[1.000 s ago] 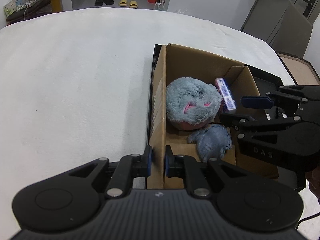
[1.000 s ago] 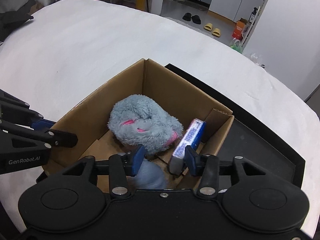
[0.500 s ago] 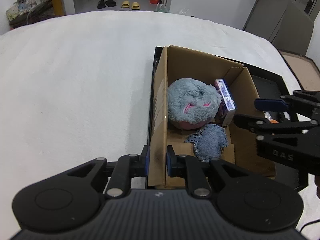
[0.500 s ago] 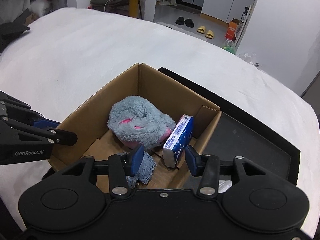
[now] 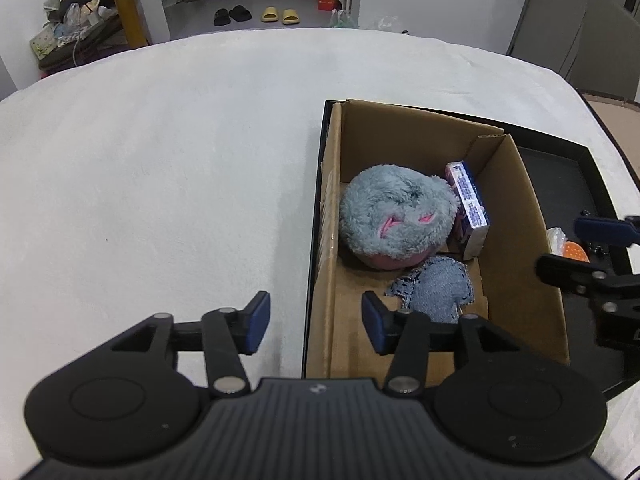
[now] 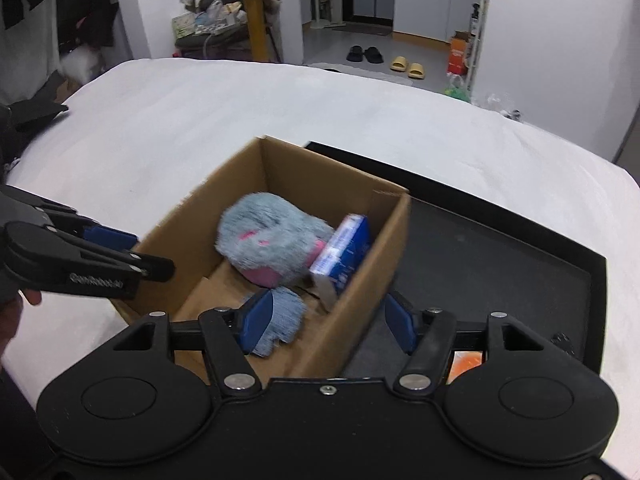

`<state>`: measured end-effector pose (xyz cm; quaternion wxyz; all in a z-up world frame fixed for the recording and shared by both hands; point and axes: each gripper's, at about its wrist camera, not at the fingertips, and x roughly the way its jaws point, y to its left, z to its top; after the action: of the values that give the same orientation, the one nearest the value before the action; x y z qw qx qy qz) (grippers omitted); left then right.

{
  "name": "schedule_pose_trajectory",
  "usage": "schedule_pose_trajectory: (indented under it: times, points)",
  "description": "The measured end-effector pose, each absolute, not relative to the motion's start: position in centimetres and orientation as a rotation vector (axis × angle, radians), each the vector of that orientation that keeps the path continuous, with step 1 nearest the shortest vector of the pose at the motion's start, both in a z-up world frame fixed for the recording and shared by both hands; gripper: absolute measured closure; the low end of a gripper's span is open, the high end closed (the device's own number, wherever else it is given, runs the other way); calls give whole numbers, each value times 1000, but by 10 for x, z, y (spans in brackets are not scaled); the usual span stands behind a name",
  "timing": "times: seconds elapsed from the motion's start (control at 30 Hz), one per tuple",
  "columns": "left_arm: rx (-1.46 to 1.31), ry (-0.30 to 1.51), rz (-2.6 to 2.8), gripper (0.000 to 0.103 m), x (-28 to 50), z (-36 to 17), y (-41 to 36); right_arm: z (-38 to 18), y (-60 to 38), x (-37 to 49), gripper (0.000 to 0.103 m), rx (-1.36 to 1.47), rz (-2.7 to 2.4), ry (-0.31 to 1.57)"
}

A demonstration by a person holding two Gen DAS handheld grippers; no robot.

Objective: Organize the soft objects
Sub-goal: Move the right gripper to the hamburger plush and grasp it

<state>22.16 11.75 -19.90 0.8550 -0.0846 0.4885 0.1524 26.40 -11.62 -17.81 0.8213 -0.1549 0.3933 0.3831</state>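
A cardboard box [image 5: 520, 216] [image 6: 288, 168] stands in a black tray on the white surface. Inside lie a fluffy grey-and-pink plush [image 5: 396, 216] [image 6: 272, 232], a small blue denim piece [image 5: 438, 290] [image 6: 280, 316] and a blue-and-white packet [image 5: 468, 204] [image 6: 344, 252]. My left gripper [image 5: 316, 322] is open and empty, its jaws either side of the box's left wall. My right gripper [image 6: 326, 322] is open and empty, its jaws either side of the box's right wall; it shows at the right edge of the left wrist view [image 5: 580, 248].
The black tray [image 6: 520, 248] [image 5: 560, 168] extends right of the box; an orange item [image 5: 574, 250] lies in it near my right gripper. The white padded surface [image 5: 160, 160] spreads to the left and far side. Slippers and furniture are on the floor beyond.
My left gripper has let go of the box's left wall and opened wide. My right gripper has opened wider and drawn back. The denim piece now lies flat on the box floor.
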Motion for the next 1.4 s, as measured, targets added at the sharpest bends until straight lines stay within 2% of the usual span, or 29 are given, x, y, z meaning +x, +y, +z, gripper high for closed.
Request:
schedule_pose_trajectory:
  times: [0.1,0.27,1.03,1.1,1.17,1.2,1.23,1.4]
  points:
    - [-167,1031,338,46,225,-199,114,-181,-132,270,39,-290,802,849]
    - [-145,1039,349,39,231,-203,105,-189,-154,279,25,-266,776,849]
    - [-110,1060,377,33,253,-216,77,-266,-206,324,24,-258,646,919]
    - [-105,1058,381,33,252,-217,76,-268,-207,325,26,-263,640,919]
    - [-101,1056,386,33,253,-217,75,-269,-209,324,36,-260,639,923]
    - [-101,1057,391,33,253,-217,75,-270,-211,323,50,-251,639,932]
    - [-102,1057,394,33,253,-217,74,-271,-213,322,53,-247,632,939]
    - [-116,1053,400,33,253,-216,73,-268,-224,312,55,-269,601,924]
